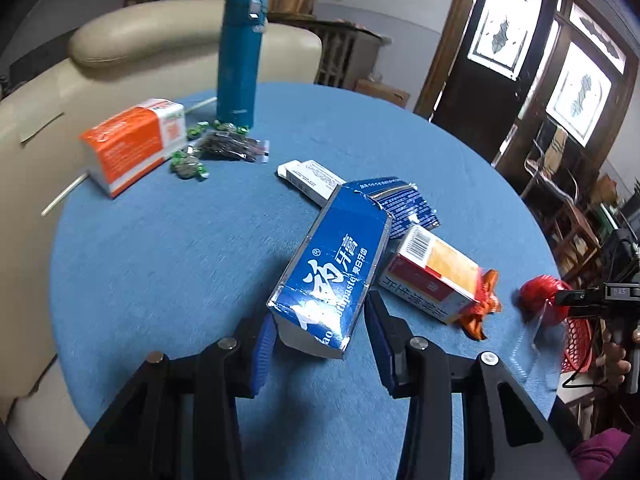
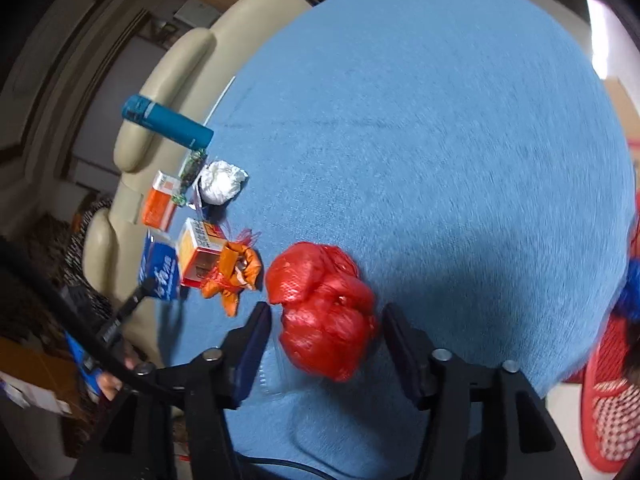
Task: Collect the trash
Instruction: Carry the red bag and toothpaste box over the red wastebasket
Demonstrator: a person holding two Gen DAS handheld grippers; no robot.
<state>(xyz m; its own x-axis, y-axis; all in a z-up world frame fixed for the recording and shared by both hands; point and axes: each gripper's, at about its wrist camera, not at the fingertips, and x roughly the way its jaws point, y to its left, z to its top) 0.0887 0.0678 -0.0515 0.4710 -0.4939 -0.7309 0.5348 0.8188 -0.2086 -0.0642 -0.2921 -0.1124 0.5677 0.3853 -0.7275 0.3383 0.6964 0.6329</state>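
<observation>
On the round blue bench (image 1: 160,260), the left hand-held gripper (image 1: 320,344) stands with its blue-padded fingers spread on either side of a blue toothpaste box (image 1: 332,268); the near end of the box sits between them, and whether the pads touch it cannot be told. White Chinese characters and the partial word "toothpaste" run along the box. Just right of it lies a red-and-white medicine box (image 1: 432,276) with a barcode on its end, an orange wrapper (image 1: 480,304) crumpled against it. Far left sit an orange-and-white carton (image 1: 128,144), green candy wrappers (image 1: 186,164) and an upright teal flask (image 1: 240,60). The right hand-held gripper (image 2: 326,340) is also spread, its fingers flanking a crumpled red mesh bag (image 2: 324,308) on the bench. A white crumpled wad (image 2: 220,182) lies farther off, near the flask.
</observation>
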